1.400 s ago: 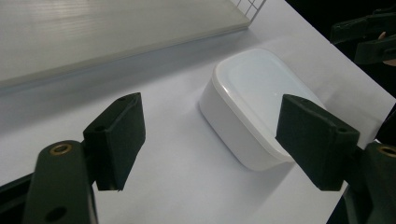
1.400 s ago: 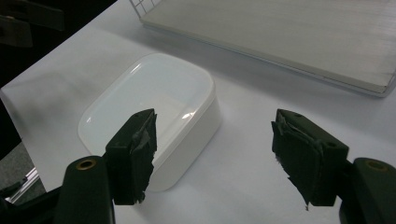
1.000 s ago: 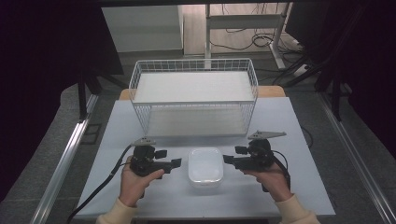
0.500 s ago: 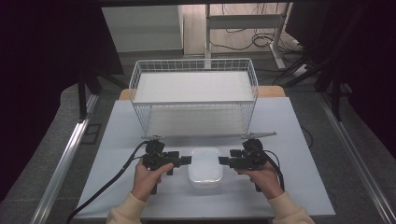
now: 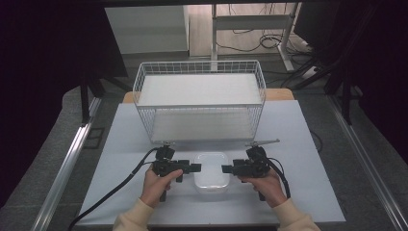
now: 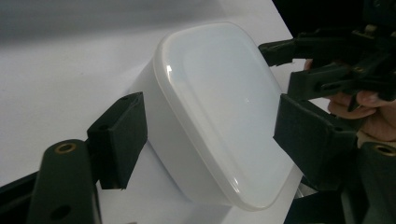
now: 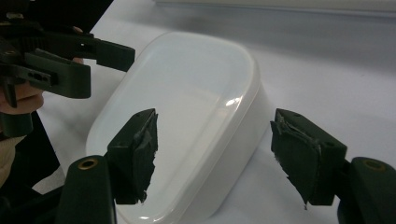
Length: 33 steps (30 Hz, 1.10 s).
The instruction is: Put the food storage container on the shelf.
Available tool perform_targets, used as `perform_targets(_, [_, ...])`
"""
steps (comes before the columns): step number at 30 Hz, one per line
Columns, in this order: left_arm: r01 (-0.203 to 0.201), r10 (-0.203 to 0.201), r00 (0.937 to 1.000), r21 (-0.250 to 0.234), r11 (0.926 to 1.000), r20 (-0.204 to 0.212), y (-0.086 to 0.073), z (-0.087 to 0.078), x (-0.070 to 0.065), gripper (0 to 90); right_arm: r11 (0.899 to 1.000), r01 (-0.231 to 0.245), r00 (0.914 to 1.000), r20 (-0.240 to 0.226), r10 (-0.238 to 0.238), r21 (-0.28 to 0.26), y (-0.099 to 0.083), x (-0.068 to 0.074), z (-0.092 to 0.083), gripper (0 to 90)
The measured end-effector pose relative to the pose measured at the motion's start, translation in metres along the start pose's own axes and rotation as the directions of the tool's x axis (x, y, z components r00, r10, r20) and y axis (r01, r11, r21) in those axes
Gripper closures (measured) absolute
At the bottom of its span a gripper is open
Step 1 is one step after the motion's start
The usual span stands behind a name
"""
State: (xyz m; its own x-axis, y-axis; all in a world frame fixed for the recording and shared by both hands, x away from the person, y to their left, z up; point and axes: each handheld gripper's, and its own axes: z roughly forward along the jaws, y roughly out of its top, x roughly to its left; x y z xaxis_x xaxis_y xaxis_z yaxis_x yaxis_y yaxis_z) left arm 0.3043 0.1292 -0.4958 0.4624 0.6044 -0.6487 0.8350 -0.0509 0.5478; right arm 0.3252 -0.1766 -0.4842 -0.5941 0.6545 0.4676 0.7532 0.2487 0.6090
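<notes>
White table [image 5: 308, 144] (container [image 5: 210, 171], wire basket [image 5: 199, 101])

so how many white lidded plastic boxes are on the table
1. The white lidded plastic box sits near the table's front edge, between the two tongs and in front of the white wire basket, whose tray looks empty.

A white plastic box [image 5: 210, 171] with rounded corners sits flat on the table, its glossy, slightly domed lid [image 6: 224, 107] closed on top and overhanging the walls a little. It lies between the two tongs, with the left tongs [image 5: 195, 167] at its left side and the right tongs [image 5: 227, 169] at its right side. In each gripper view the box's side lies in the gap between that tongs' two pads, and no pad visibly presses on it.
</notes>
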Motion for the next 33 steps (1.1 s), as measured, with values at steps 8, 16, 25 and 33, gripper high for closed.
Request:
perform_targets(8, [0.027,-0.028,0.9995,0.04,0.9988,0.017,-0.003,0.009,0.004,31.2,0.999,-0.032,0.9992,-0.024,0.032,0.011,-0.005,0.001,0.009,36.4])
perform_targets(16, [0.076,-0.075,0.9971,0.054,0.9957,-0.006,-0.006,0.013,0.005,46.6,0.995,-0.099,0.9939,-0.049,0.098,-0.01,-0.007,-0.004,0.005,56.3])
perform_targets(25, [0.063,-0.063,0.998,0.01,0.998,-0.008,-0.008,0.002,0.001,64.7,0.983,-0.185,0.975,-0.129,0.181,-0.02,-0.012,-0.013,-0.003,67.7])
perform_targets(33, [0.041,-0.041,0.999,-0.017,0.999,0.015,-0.009,-0.008,-0.004,72.4,0.982,-0.187,0.9709,-0.157,0.181,-0.029,-0.014,-0.01,-0.012,73.6])
